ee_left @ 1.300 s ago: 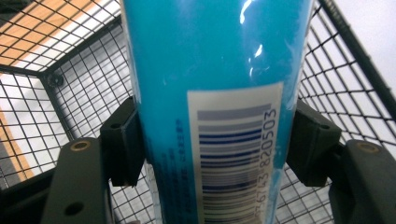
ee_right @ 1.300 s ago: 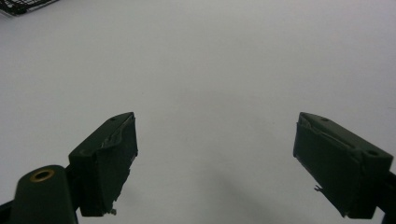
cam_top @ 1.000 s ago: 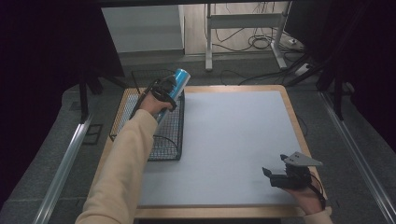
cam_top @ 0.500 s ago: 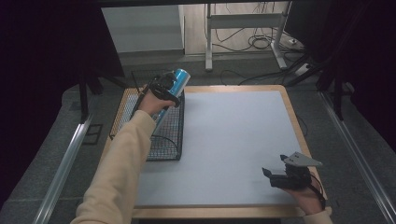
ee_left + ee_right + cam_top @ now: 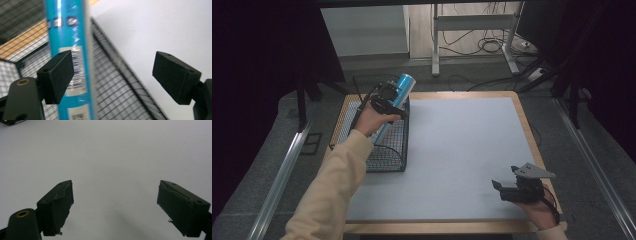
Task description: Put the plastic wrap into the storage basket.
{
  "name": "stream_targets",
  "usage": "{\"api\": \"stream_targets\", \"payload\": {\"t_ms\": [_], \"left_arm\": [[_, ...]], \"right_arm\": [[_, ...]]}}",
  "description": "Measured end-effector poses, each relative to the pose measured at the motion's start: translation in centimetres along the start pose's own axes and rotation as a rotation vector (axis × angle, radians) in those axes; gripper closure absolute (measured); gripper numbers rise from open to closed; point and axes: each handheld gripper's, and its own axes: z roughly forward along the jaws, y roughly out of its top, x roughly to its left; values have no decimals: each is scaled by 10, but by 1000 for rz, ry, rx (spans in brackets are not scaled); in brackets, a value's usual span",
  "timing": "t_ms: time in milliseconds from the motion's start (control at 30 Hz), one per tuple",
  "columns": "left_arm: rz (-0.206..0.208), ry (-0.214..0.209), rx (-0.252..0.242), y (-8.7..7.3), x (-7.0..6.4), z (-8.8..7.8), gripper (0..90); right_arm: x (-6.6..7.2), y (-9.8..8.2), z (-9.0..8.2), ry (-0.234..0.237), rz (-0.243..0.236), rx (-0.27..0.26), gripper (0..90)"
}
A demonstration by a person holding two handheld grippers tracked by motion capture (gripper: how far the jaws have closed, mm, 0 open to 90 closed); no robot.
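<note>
A glossy blue tube (image 5: 68, 50) leans in a black wire basket (image 5: 384, 150) on the matt white, wood-edged table (image 5: 462, 150).

blue tube (image 5: 395, 102) in wire basket (image 5: 387, 155), left tongs (image 5: 384, 100) beside it

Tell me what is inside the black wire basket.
A blue cylindrical tube stands tilted in the wire basket, its top above the rim. The left gripper is at it, jaws open. The person's forearm hides part of the basket floor.
</note>
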Motion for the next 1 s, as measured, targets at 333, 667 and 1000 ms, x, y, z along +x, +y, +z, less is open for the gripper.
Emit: {"api": "stream_targets", "payload": {"t_ms": [333,667,1000], "left_arm": [[120,-102,-84,-4,-63,-16,176],[155,-192,-85,-19,-105,-10,181],[186,-280,-73,-68,-135,12,182]], "right_arm": [[1,0,0,-2,-5,1,138],[1,1,-2,-9,-7,-9,138],[2,1,0,-14,-13,-6,138]]}}
